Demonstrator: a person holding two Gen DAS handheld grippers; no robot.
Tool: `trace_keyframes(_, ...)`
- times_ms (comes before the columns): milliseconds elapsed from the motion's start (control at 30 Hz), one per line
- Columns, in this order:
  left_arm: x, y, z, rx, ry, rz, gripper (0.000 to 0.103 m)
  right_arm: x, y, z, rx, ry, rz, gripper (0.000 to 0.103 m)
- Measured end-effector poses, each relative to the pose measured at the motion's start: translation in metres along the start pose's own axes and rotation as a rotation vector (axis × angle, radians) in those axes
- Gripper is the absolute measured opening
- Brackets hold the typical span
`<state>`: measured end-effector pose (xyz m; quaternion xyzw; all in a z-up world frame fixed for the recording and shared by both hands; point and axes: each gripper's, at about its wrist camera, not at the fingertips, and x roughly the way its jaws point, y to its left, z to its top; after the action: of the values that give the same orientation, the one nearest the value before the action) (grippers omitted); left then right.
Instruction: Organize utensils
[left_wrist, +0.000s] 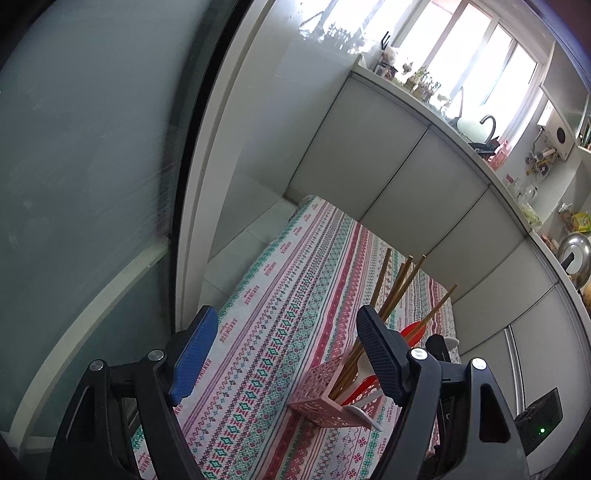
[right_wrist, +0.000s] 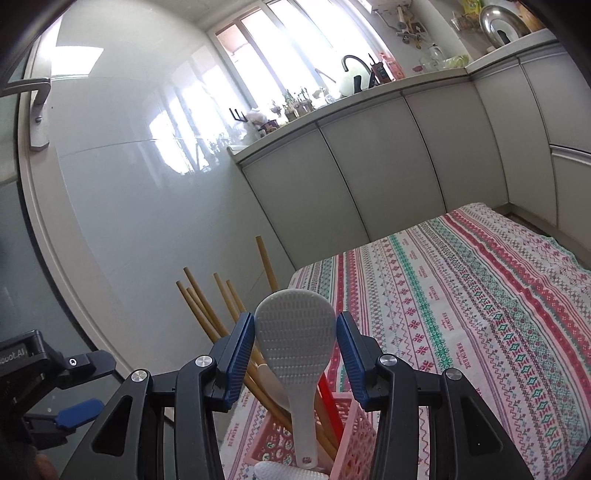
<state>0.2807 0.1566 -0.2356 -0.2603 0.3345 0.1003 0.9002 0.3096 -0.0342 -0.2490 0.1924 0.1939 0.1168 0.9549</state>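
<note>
Two grippers are in view. From the right wrist, the right gripper (right_wrist: 295, 354) has its blue pads on either side of a white rice paddle (right_wrist: 295, 332); the paddle's dimpled head stands upright between the fingers, handle down, and thin gaps show on both sides, so the pads do not seem to press on it. The handle reaches down toward a pink basket (right_wrist: 354, 443) directly below the gripper, though whether its end rests on anything I cannot tell. In the basket stand wooden chopsticks (right_wrist: 207, 314), fanning up to the left behind the left finger, and a red utensil (right_wrist: 327, 395) just right of the paddle's handle. A second white dimpled piece (right_wrist: 273, 472) shows at the bottom edge.

From the left wrist, the left gripper (left_wrist: 284, 354) is spread wide with nothing between its fingers, over the patterned tablecloth (left_wrist: 266, 332). The basket (left_wrist: 325, 398) sits beside its right finger, partly hidden by it, with chopsticks (left_wrist: 402, 284) leaning away.

Beyond the table run grey cabinets (right_wrist: 369, 177), a counter with a faucet (right_wrist: 354, 61), and a bright window (right_wrist: 280, 48).
</note>
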Motion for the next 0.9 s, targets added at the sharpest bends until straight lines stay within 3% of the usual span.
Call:
trace_keyframes(133,0.001,0.000,0.000,0.004,0.000,0.005,0.080,-0.002,0.005,-0.001,-0.036,0.057,0.028,0.048)
trace_keyframes(233,0.002,-0.001,0.000,0.008,0.002,0.004,0.080,-0.012,0.007,0.001,-0.062,0.060,0.042,0.059)
trace_keyframes(467,0.003,-0.009,-0.001,0.030,0.010,0.009,0.080,-0.027,0.010,0.011,-0.111,0.073,0.060,0.059)
trace_keyframes(767,0.004,-0.015,-0.003,0.070,0.002,0.052,0.080,-0.039,-0.005,0.023,-0.090,0.089,0.039,0.059)
trace_keyframes(900,-0.007,-0.022,-0.011,0.120,-0.020,0.076,0.080,-0.065,-0.014,0.028,-0.037,0.128,0.061,0.060)
